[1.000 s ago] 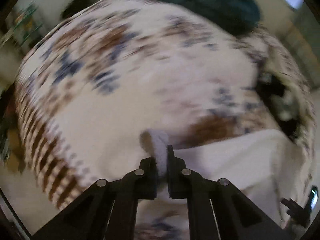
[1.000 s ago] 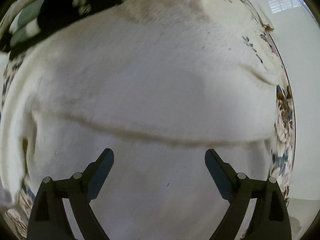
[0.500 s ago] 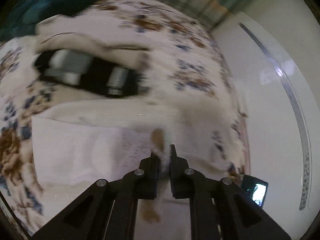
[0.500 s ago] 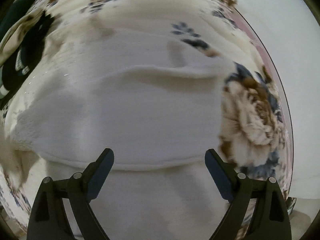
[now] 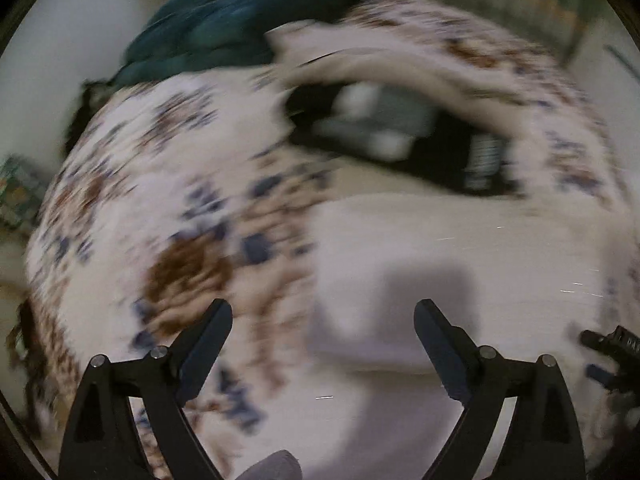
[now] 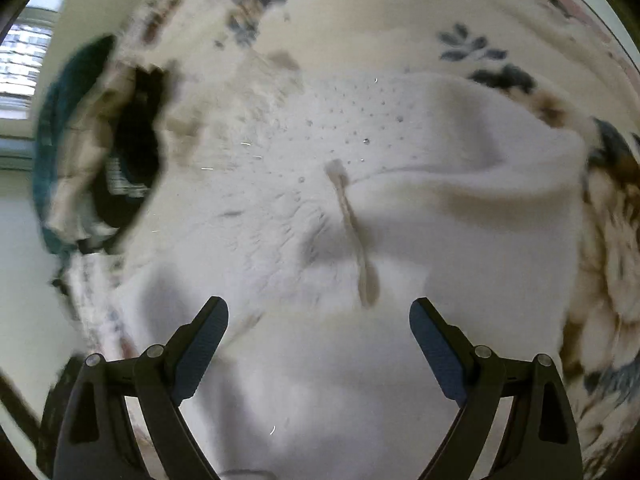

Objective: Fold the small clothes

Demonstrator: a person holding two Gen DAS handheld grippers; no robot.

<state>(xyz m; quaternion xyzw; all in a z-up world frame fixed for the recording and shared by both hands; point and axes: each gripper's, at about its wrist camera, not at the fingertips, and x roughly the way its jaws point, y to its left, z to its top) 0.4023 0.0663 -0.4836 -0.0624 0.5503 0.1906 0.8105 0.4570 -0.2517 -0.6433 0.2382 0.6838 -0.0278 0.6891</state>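
**Over the bed: both claws wide, white garment lying free**

On the floral bedspread (image 5: 132, 200) lies the white garment (image 6: 400, 248), a fluffy cream-white piece spread flat below both claws. Left claw (image 5: 323, 312): jaws opening, already far apart, nothing between the pads, no cloth touching them. It points steeply down over the garment's left edge (image 5: 420, 248), where white cloth meets the flower print. Left view is heavily motion-blurred; fine detail is unreadable.

Right claw (image 6: 319, 310): jaws wide apart, empty, pointing steeply down over the middle of the white garment. A thin beige strip (image 6: 354, 236), cord or tab (cannot tell which), lies on the cloth just ahead of the fingers, running away from them. A fold ridge crosses the garment beyond it; small dots speckle the fabric further up.

A black-and-grey garment (image 5: 404, 136) sits on the bedspread beyond the white one, apart from it; in the right view it shows at the left edge (image 6: 132, 168). A dark teal bundle (image 5: 240, 28) lies at the far end of the bed. The other claw's black housing (image 5: 612, 356) pokes into the left view at lower right.
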